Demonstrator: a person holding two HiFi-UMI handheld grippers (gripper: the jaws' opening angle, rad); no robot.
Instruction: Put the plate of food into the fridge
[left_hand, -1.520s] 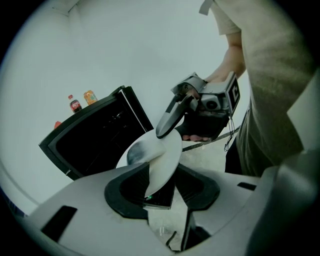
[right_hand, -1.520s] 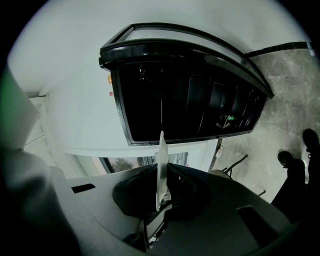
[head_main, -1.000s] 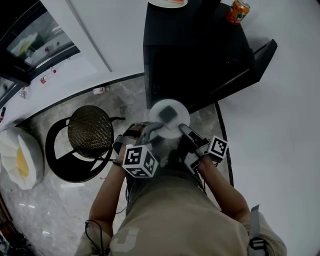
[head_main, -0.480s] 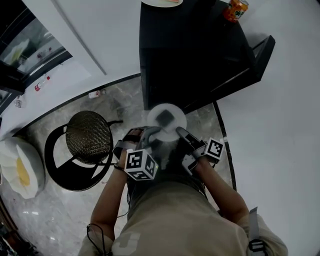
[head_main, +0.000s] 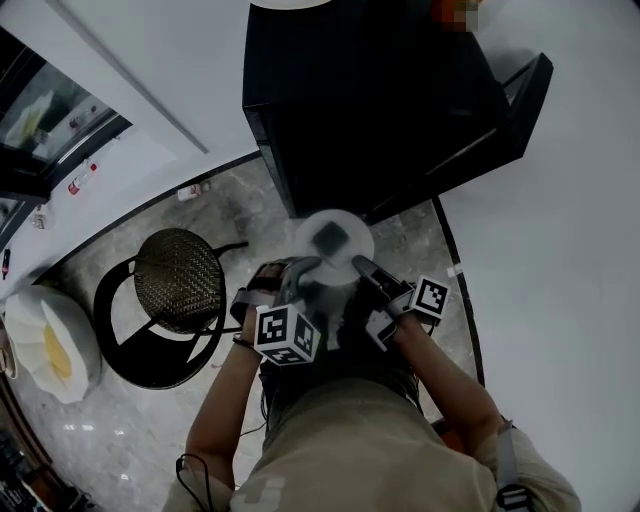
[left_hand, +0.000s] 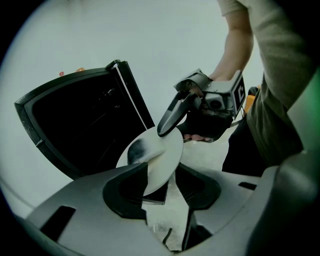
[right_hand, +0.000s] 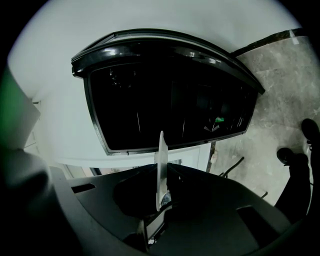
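Observation:
A white plate (head_main: 312, 226) with a dark piece of food (head_main: 331, 237) hangs level in front of the black fridge (head_main: 380, 100), whose door (head_main: 515, 95) stands open to the right. My left gripper (head_main: 306, 266) holds the plate's near left rim. Its jaws have just been opening, and the plate (left_hand: 167, 150) still sits wedged aslant between them. My right gripper (head_main: 362, 266) is shut on the near right rim, where the plate (right_hand: 161, 160) shows edge-on between its jaws. The fridge's dark inside (right_hand: 170, 100) lies straight ahead of it.
A black round stool (head_main: 180, 265) stands on the marble floor to the left. A white seat with a yellow cushion (head_main: 45, 345) is at the far left, and a small bottle (head_main: 190, 190) lies by the wall. Another plate (head_main: 290, 3) rests on the fridge top.
Both grippers have sunk a little with the plate between them. The fridge now fills more of the top of the head view.

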